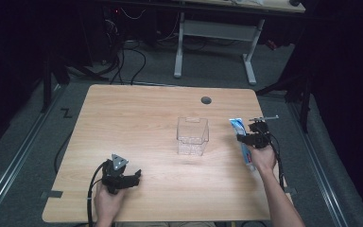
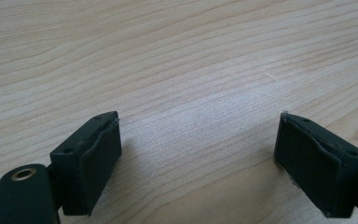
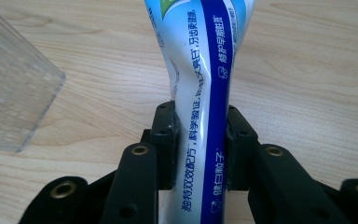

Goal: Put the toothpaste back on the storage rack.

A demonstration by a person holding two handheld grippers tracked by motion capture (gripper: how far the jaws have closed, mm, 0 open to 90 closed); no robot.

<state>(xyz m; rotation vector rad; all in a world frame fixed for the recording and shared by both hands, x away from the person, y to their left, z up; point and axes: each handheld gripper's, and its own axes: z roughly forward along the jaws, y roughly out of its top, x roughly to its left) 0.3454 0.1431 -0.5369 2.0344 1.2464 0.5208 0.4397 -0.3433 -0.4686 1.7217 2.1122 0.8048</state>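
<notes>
A white and blue toothpaste tube (image 3: 200,93) with printed lettering is pinched between the jaws of my right gripper (image 3: 199,147), which is shut on its middle. In the high view the tube (image 1: 240,126) sticks out past the right gripper (image 1: 254,137) at the table's right side, a little above the wood. A clear plastic box (image 1: 192,136) stands open-topped near the table's middle, left of the tube; its corner (image 3: 14,93) shows in the right gripper view. My left gripper (image 1: 133,178) rests at the front left, open over bare wood (image 2: 196,154).
The wooden table (image 1: 137,118) has a round grey cable hole (image 1: 206,100) at the back. Beyond it stands a white-legged desk (image 1: 217,38) on a dark floor with cables. A cable (image 1: 90,194) trails from the left gripper over the front edge.
</notes>
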